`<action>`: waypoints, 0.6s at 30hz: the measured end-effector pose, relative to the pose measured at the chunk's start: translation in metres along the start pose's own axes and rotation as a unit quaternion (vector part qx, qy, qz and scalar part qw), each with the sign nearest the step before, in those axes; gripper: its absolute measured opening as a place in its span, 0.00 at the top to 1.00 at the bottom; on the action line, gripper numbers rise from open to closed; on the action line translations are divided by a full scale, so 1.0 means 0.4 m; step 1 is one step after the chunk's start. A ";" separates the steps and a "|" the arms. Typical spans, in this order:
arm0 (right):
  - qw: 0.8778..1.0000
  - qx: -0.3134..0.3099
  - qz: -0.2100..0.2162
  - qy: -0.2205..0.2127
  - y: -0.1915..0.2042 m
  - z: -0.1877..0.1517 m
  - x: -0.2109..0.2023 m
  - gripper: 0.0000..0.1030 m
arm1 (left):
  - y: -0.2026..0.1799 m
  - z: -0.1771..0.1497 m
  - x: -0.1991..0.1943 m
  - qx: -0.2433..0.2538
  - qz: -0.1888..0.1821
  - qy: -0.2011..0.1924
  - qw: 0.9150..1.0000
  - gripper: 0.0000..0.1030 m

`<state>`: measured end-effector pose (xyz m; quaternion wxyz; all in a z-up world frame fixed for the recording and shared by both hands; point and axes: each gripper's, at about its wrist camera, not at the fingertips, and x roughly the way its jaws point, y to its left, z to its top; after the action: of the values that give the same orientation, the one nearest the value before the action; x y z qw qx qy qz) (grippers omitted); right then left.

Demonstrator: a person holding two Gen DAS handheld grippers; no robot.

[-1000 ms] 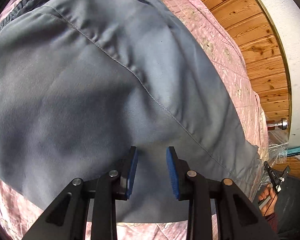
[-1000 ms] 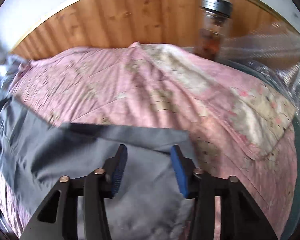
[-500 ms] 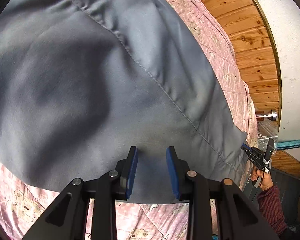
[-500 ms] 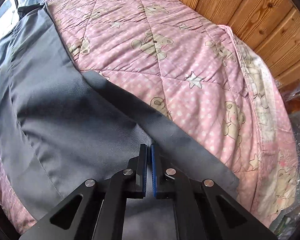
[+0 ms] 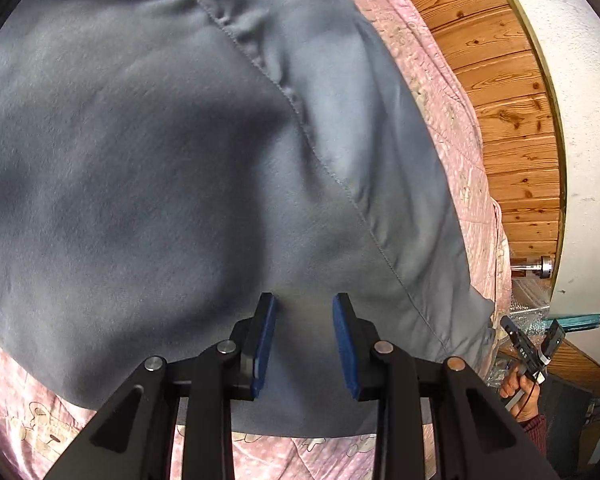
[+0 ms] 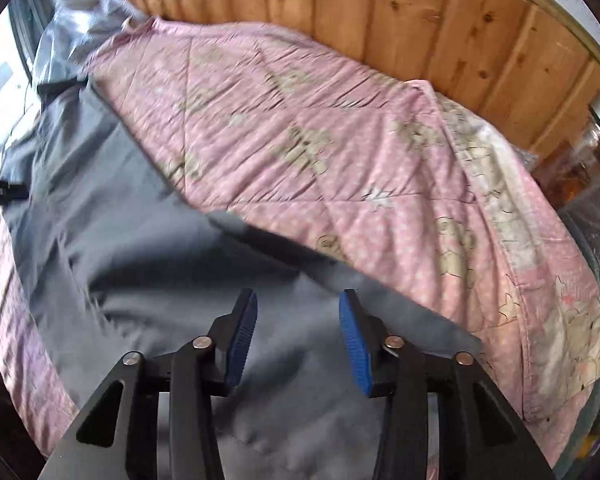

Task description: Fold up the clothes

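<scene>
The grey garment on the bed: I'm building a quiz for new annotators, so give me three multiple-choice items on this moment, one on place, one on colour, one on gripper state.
1. What does the grey garment lie on?
A. a bare wooden floor
B. a pink quilt with bears
C. a metal table

2. What colour are the gripper pads?
A. blue
B. red
C. white

3. How does the right gripper stand?
A. shut on the cloth
B. out of view
C. open, above the cloth

Answers: 1 B, the pink quilt shows around the garment's edges. 2 A, the pads are blue on both grippers. 3 C, the right gripper has a wide gap between its pads, with nothing pinched; the left gripper is open too.
</scene>
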<state>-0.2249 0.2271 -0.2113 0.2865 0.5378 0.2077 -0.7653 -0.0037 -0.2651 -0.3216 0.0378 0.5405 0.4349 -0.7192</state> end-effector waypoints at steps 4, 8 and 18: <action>0.996 -0.011 -0.078 0.033 -0.045 -0.016 0.110 0.68 | -0.008 0.016 0.007 0.005 0.021 0.007 1.000 0.69; 0.977 0.099 -0.180 0.048 -0.179 -0.051 0.145 0.76 | -0.004 0.070 -0.081 0.024 0.036 -0.028 0.999 0.69; 0.998 0.048 -0.023 0.035 0.152 0.050 0.161 0.74 | 0.333 0.145 -0.533 -0.048 0.092 -0.221 0.970 0.69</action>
<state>-0.2153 0.1552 -0.2659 0.2353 0.5723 0.1928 -0.7615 0.1110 -0.4748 -0.2247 0.2249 0.4036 0.3980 -0.7925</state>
